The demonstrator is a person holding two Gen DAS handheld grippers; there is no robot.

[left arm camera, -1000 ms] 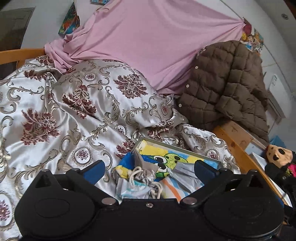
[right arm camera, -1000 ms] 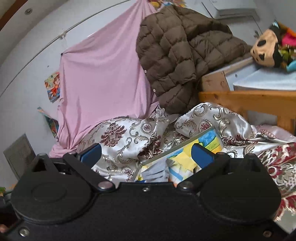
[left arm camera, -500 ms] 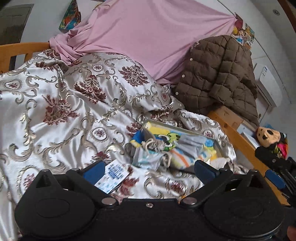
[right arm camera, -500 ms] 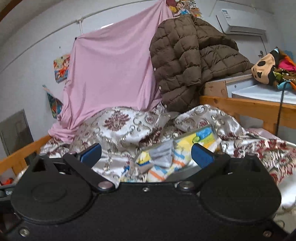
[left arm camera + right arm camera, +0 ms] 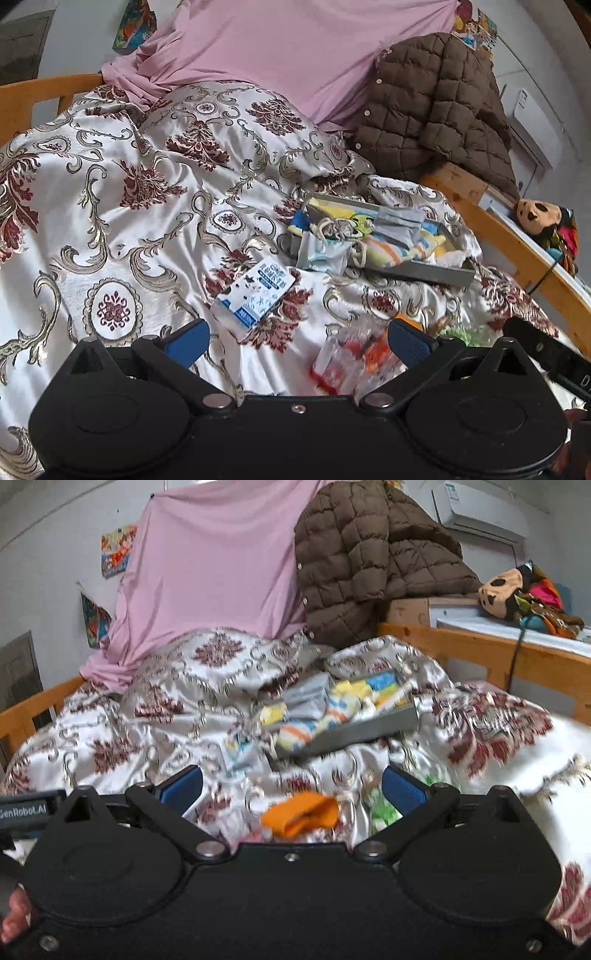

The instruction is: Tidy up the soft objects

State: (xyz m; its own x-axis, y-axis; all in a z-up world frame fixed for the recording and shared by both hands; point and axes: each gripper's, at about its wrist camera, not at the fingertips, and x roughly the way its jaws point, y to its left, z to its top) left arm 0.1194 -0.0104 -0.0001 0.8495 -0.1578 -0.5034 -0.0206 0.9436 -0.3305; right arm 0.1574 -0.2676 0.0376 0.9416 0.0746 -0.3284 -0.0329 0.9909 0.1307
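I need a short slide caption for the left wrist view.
Open left gripper above patterned bedspread, facing gray tray of soft items.

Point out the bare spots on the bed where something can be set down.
Free: the wide stretch of patterned bedspread left of the tray and the white packet. Crowded: the full tray, and the near strip holding the orange cloth and clear packets.
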